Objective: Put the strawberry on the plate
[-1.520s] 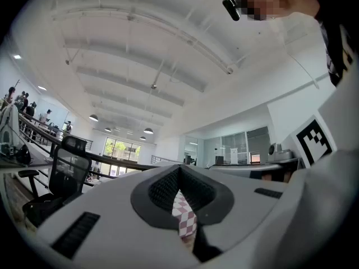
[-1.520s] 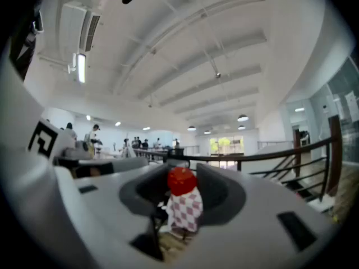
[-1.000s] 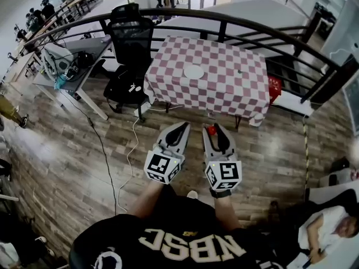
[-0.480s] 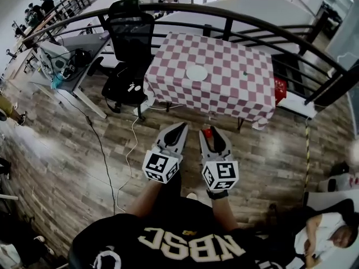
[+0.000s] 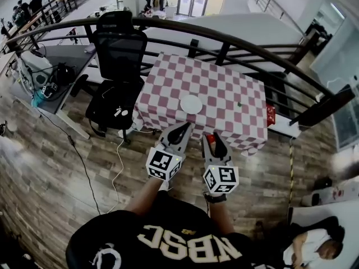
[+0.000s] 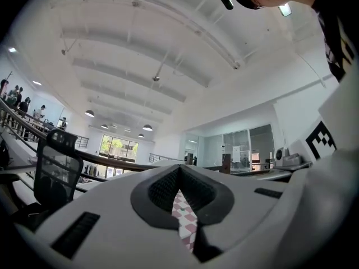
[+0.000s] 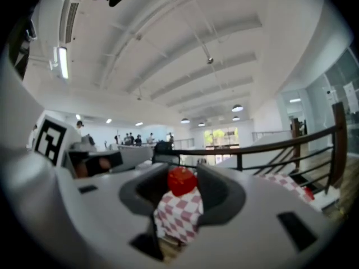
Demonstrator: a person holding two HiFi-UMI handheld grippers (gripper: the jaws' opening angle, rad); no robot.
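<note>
The strawberry (image 7: 182,181) is gripped at the tips of the right gripper (image 7: 182,175); the jaws are clenched on its two sides, and the red fruit stands clear above the pads. In the head view the right gripper (image 5: 213,140) is seen at the near edge of the table (image 5: 224,86), which is covered with a red-and-white checked cloth, with the strawberry (image 5: 209,138) at its tip. The plate (image 5: 191,104) – white, round and bare – is located on the cloth close to the near edge and somewhat toward the left edge. From the held fruit the plate is therefore found ahead and slightly to the left. The long axis of the right gripper is directed toward the far edge and passes to the right of the plate, so a forward reach with a small leftward correction is judged to be required before release. The height of the fruit above the cloth cannot be determined. The left gripper (image 5: 182,130) is held beside the right one, with its tips the nearer of the two to the plate – but its jaws are closed together on nothing, as confirmed in the left gripper view (image 6: 179,170), where only a sliver of checked cloth is visible below the meeting tips. The placement is thus judged to fall to the right gripper.
</note>
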